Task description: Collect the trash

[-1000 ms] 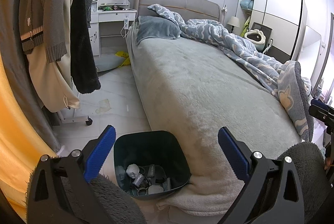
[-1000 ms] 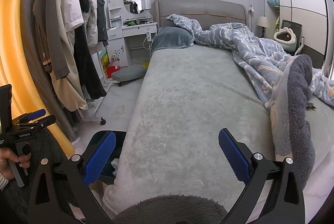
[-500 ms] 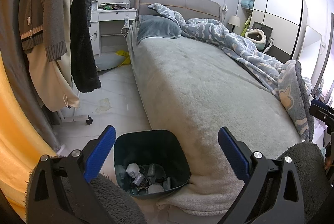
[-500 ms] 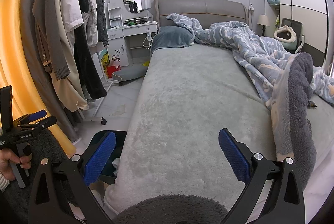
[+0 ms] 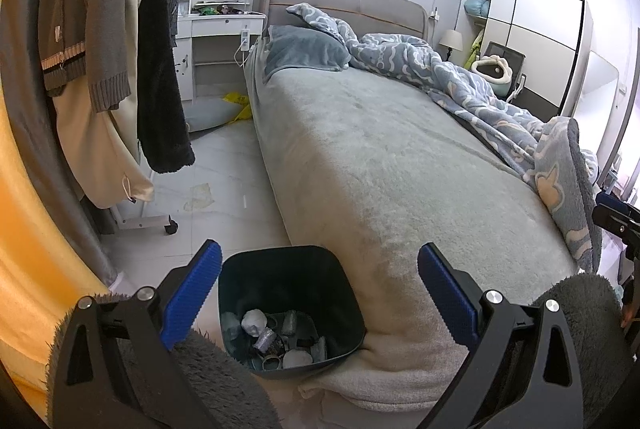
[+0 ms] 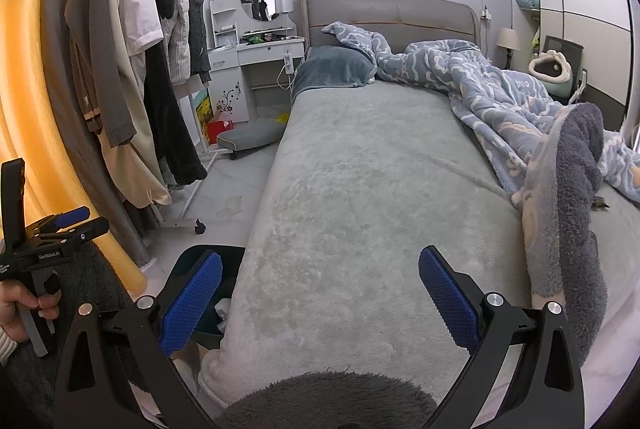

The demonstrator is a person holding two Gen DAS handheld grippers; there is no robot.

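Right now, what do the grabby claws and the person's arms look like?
Each gripper, left and right, has two black angular arms with silver screw heads, ending in flat bright blue pads with a bumpy grid texture. The left gripper's body carries small white lettering, too small to read. The person's hand is bare, and both arms wear fuzzy dark grey sleeves. No cables show.

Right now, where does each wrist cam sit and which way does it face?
Left wrist: at the bed's foot corner, above the trash bin, facing the headboard; open left tongs and fuzzy sleeves show.
Right wrist: further right, over the bed, facing the same way; open right tongs show, plus the left hand holding the other tongs.
Shared: bed, bin, clothes rack, dressing table.
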